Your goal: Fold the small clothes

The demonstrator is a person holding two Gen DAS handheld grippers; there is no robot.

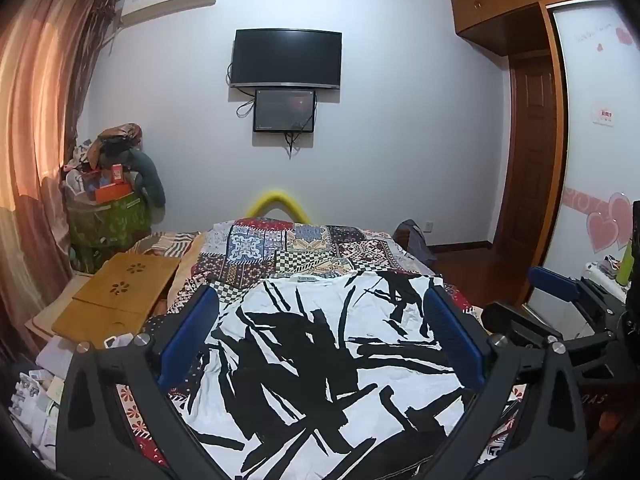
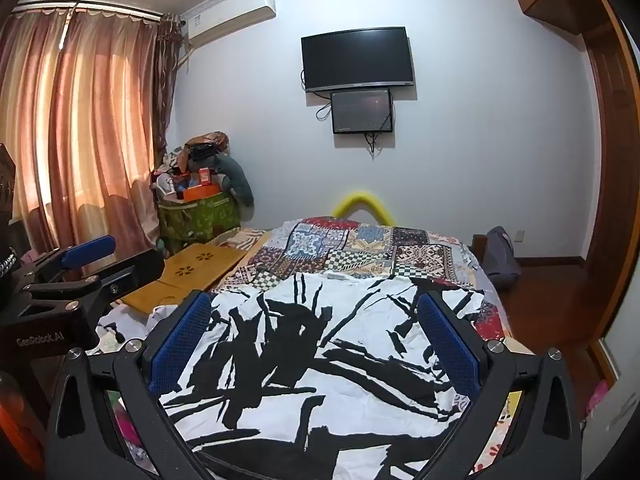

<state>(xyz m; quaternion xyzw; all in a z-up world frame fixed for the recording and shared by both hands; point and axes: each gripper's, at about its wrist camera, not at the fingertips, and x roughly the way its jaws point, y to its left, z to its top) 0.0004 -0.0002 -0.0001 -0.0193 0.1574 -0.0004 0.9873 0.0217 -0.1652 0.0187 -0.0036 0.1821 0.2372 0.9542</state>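
1. Below and just ahead of both tools: black-and-white shirt spread flat on the patchwork bed cover, collar end farthest away.
2. Left hand-held gripper: jaws spread as wide as they go, nothing between the blue pads, hanging over the shirt's middle and tilted slightly down.
3. Right hand-held gripper: likewise fully open and empty, over the same shirt, right beside the left tool, whose body shows at the left edge of the right wrist view.
4. Probably the very start: no fold visible yet, cloth only lightly creased.
5. To do the first fold well:
   - Move each tool outward from the middle toward its own side's edge of the shirt, so the grips end up apart instead of crowded together.
   - Come in low and pinch only the shirt's edge, leaving the bed cover underneath out of the jaws.
   - Close firmly before lifting; thin cloth will likely slip from a loose pinch.
   - Lift both sides evenly and lay the fold over in one motion, keeping the edge straight.
6. Watch for: wooden lap tray off to the left of the left tool, clear of the shirt but near enough to catch on a wide swing.
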